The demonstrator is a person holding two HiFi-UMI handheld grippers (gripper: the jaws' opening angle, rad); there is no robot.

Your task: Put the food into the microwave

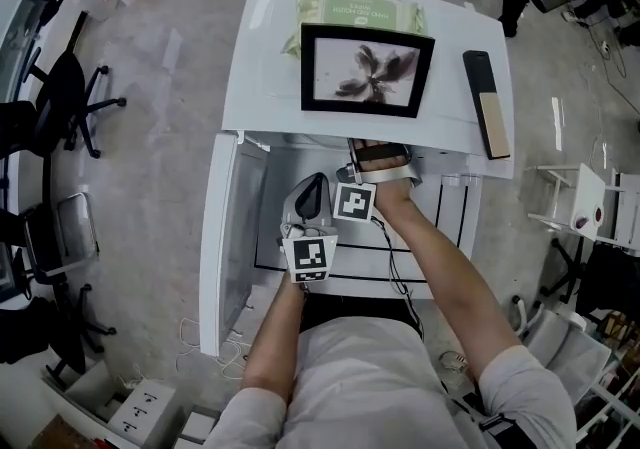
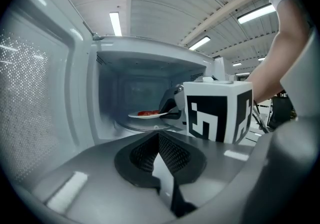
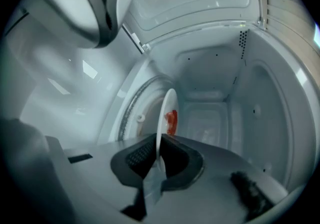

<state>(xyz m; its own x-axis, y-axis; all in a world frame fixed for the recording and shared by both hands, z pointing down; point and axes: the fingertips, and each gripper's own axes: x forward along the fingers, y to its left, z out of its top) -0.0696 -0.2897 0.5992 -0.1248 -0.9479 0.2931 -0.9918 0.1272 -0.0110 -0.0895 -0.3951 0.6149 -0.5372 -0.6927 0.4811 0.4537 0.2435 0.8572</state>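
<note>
Now, right gripper [image 3: 159, 155]: jaws clenched on the rim of the white plate [image 3: 165, 118], a thin edge-on bite, and I'd say that's to keep the plate level. The red food [image 3: 171, 121] sits on the plate's middle. The plate is already inside the microwave [image 2: 107, 98], hovering just over the glass turntable [image 3: 131, 113], which lies at nine o'clock of it in the right gripper view. Whether it touches down, I can't tell.

Left gripper [image 2: 159, 155]: jaws pressed together, nothing between them, parked outside the opening. From there the plate shows at twelve o'clock, and the open door [image 2: 30, 93] at nine, swung wide, probably to leave the reaching arm room.
</note>
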